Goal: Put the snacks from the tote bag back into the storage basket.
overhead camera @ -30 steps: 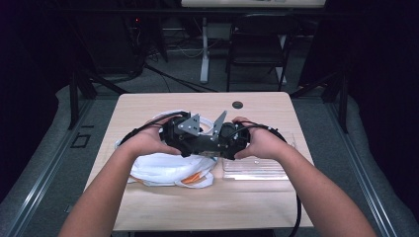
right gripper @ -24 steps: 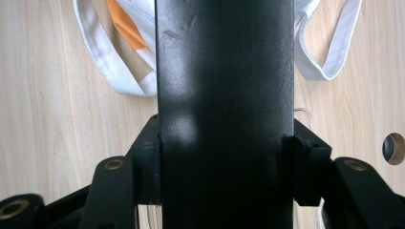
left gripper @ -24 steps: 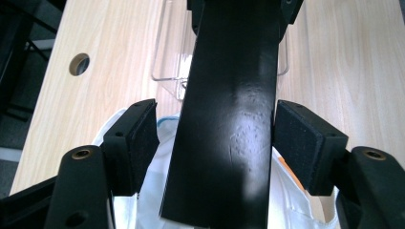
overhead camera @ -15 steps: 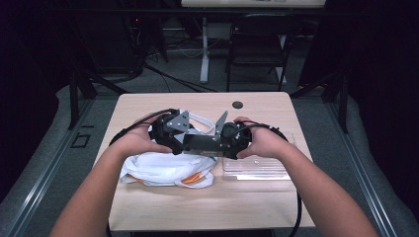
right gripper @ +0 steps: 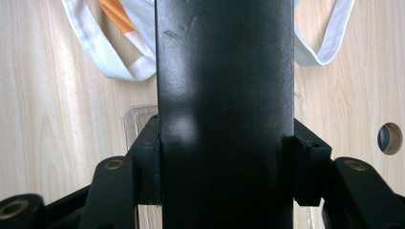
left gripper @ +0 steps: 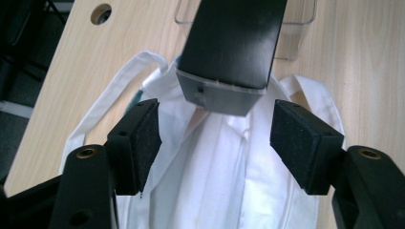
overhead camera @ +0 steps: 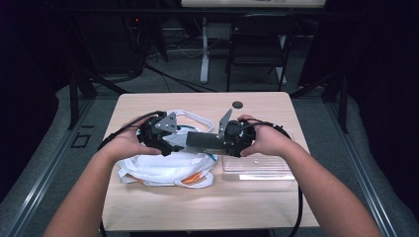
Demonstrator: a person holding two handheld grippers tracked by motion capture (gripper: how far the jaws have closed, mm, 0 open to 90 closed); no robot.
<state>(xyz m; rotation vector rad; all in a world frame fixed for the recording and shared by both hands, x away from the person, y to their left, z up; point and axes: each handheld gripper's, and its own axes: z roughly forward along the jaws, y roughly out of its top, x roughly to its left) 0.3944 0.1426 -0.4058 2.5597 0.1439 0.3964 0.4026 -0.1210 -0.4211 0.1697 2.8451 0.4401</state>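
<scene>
A long black box (overhead camera: 205, 142) hangs level above the table, and my right gripper (overhead camera: 221, 143) is shut on its right end. In the right gripper view the box (right gripper: 224, 95) runs up the middle, with the right gripper (right gripper: 224, 164) pressing its pads on both sides. My left gripper (overhead camera: 179, 143) is at the box's left end. In the left gripper view the box's grey end (left gripper: 222, 93) lies just beyond my left gripper (left gripper: 215, 138). Its jaws stand wide, have just closed a little, and hold nothing. Below lies a white cloth bag (left gripper: 215, 186).
The white bag (overhead camera: 163, 168) with orange print and long straps (right gripper: 114, 62) lies on the left half of the wooden table (overhead camera: 207, 207). A clear plastic tray (overhead camera: 257, 165) sits to its right. A cable hole (overhead camera: 237, 104) is near the far edge.
My left gripper has slid left along the box and off its end. The right gripper and the box have stayed in place.
</scene>
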